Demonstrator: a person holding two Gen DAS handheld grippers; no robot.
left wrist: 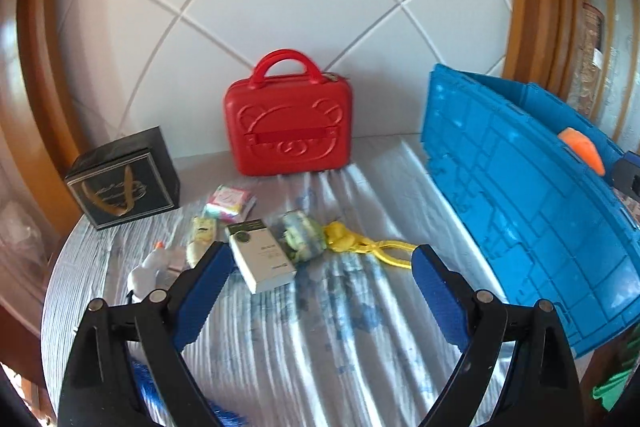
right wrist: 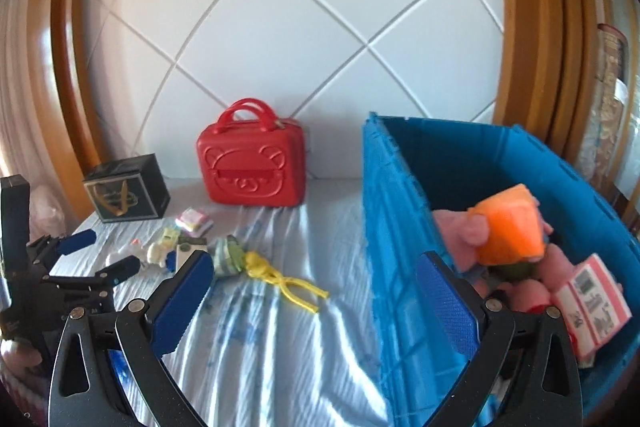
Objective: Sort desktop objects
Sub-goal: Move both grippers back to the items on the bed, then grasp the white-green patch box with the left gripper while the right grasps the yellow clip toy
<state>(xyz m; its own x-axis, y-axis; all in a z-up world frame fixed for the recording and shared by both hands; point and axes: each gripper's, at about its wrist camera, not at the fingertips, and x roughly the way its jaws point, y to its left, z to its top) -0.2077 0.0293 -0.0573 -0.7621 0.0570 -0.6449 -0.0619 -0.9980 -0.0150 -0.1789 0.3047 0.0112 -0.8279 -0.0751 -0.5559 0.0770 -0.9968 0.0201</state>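
Note:
Small objects lie on the striped cloth: a white box (left wrist: 262,255), a green-blue bundle (left wrist: 302,233), a yellow knotted cord (left wrist: 360,245), a pink packet (left wrist: 230,201), a pale toy (left wrist: 202,233) and a white bottle (left wrist: 146,273). My left gripper (left wrist: 320,263) is open and empty, just in front of the white box; it also shows in the right wrist view (right wrist: 102,253). My right gripper (right wrist: 316,267) is open and empty, straddling the near wall of the blue crate (right wrist: 394,227), which holds an orange-pink plush (right wrist: 506,231) and a pink card box (right wrist: 592,307).
A red bear-embossed case (left wrist: 288,123) stands against the white tiled wall. A black gift box (left wrist: 122,179) sits at the left. The blue crate (left wrist: 520,203) fills the right side. Wooden frames flank both sides.

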